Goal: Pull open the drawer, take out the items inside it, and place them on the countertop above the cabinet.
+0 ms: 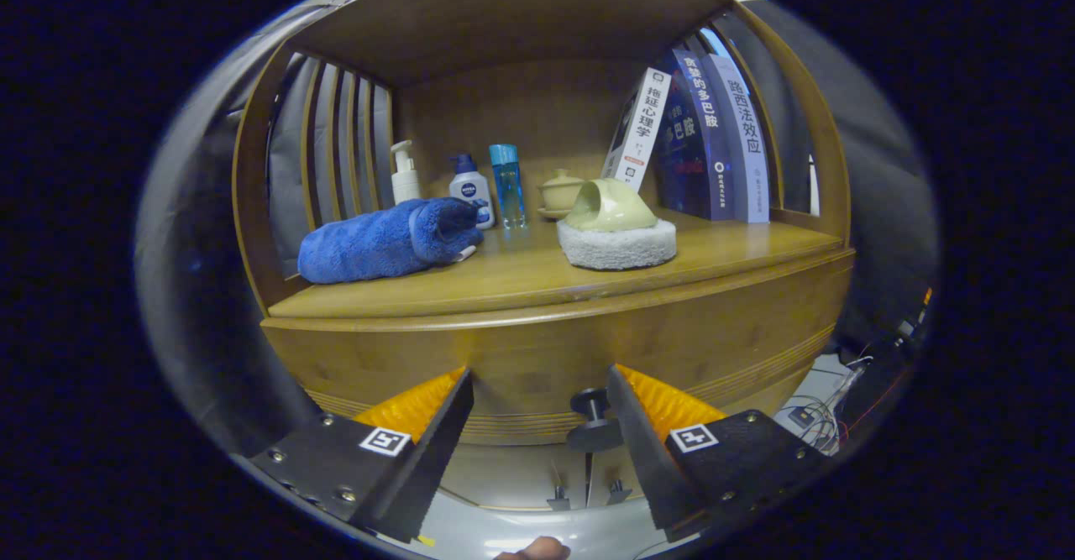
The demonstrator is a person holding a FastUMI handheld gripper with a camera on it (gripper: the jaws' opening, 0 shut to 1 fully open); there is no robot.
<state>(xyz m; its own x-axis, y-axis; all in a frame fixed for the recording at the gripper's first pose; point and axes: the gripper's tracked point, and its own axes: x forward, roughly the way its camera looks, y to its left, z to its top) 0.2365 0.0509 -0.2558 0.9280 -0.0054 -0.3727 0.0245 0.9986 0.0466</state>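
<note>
A wooden cabinet's drawer front (537, 350) stands just ahead of my fingers and looks closed. Its dark round knob (595, 416) sits between the fingers, close to the right one and not touched by either. My gripper (539, 373) is open with nothing held. On the countertop (521, 279) above lie a rolled blue towel (382, 241) to the left and a pale green-handled scrubber on a white pad (616, 231) to the right. The drawer's inside is hidden.
At the back of the countertop stand a white pump bottle (405, 174), a white bottle with a blue cap (470, 189), a clear blue bottle (507, 184), a lidded cup (561, 192) and several leaning books (714, 140). Slatted sides enclose it. Cables (827, 405) lie on the floor, lower right.
</note>
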